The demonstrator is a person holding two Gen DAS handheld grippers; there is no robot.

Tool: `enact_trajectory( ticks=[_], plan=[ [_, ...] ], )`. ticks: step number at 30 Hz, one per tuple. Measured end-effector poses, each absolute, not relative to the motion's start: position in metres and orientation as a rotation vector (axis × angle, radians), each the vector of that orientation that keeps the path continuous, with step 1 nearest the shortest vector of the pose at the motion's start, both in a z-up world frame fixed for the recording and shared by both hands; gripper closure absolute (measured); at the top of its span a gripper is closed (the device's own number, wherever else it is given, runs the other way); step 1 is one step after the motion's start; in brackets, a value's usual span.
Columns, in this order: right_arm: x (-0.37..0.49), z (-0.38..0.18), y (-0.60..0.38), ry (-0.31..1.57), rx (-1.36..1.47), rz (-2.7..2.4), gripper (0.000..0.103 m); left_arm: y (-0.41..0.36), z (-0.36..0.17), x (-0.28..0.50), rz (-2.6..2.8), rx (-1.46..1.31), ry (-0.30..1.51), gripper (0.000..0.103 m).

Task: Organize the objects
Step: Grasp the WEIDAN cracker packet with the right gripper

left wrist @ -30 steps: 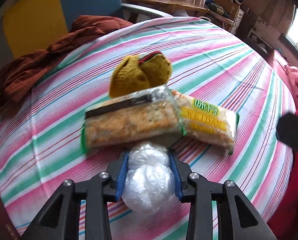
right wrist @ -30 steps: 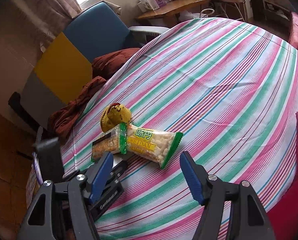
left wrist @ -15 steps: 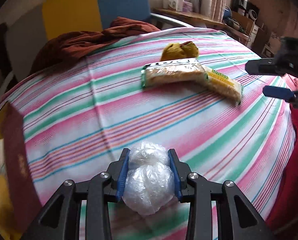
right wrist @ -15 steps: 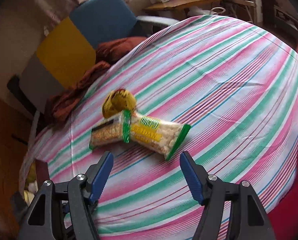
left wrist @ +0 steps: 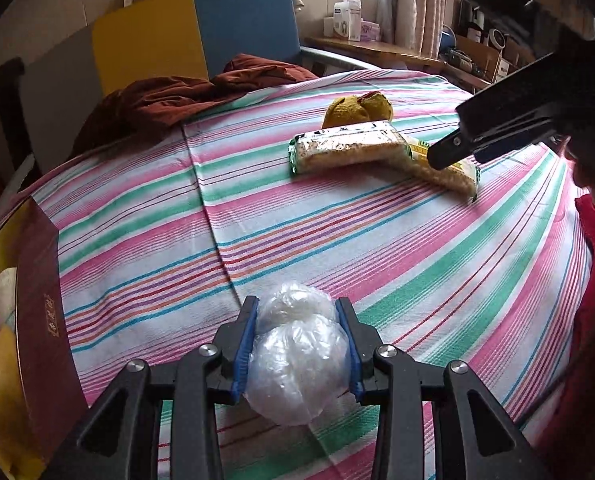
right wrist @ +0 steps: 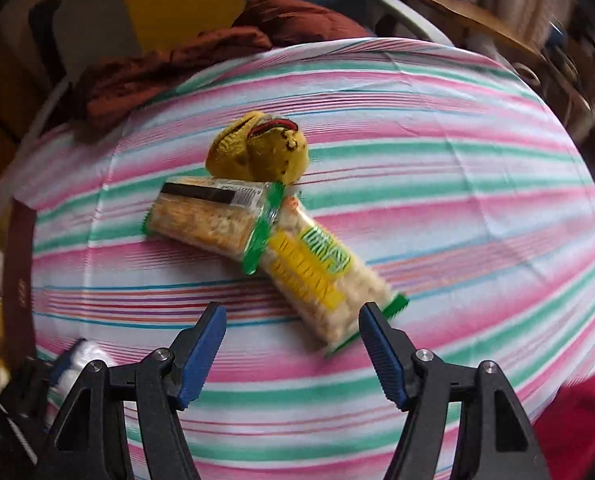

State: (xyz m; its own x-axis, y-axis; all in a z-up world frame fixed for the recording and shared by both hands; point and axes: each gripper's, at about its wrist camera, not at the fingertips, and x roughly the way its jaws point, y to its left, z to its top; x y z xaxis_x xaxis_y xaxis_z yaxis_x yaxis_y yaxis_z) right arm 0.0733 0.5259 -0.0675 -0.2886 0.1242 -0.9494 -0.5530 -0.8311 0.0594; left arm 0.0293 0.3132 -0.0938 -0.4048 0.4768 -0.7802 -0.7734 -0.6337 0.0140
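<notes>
— Left gripper: what has it got?
— Its blue pads are clamped on a clear plastic-wrapped bundle, held over the striped cloth.
— And the right gripper?
— Jaws apart, nothing between them, above the near end of the yellow-labelled snack packet. A cracker packet overlaps it, with mustard socks touching behind.
— Anything else?
— A maroon box at the cloth's left edge.

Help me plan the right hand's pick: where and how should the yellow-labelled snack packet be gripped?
Grip the yellow-labelled snack packet across its narrow width at the free near end, coming from above. It lies flat and long on the striped cloth; its far end is tucked under the cracker packet. The right gripper is open.
</notes>
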Motion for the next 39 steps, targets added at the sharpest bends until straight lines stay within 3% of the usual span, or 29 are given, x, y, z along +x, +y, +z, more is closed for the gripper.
enact_trajectory(
  ticks=[18, 22, 27, 39],
  plan=[
    [0.058, -0.1, 0.548, 0.326, -1.626, 2.178, 0.033, 0.311, -0.096, 0.032, 2.093, -0.958, 0.452, 0.064],
    [0.06, -0.103, 0.55, 0.356, -1.62, 2.197, 0.033, 0.311, -0.096, 0.032, 2.093, -0.956, 0.448, 0.064],
    [0.07, -0.1, 0.544, 0.372, -1.647, 2.207, 0.055, 0.312, -0.096, 0.034, 2.099, -0.947, 0.455, 0.064],
    [0.1, -0.096, 0.5, 0.539, -1.754, 2.125, 0.056, 0.311, -0.096, 0.032, 2.096, -0.941, 0.45, 0.064]
  ],
)
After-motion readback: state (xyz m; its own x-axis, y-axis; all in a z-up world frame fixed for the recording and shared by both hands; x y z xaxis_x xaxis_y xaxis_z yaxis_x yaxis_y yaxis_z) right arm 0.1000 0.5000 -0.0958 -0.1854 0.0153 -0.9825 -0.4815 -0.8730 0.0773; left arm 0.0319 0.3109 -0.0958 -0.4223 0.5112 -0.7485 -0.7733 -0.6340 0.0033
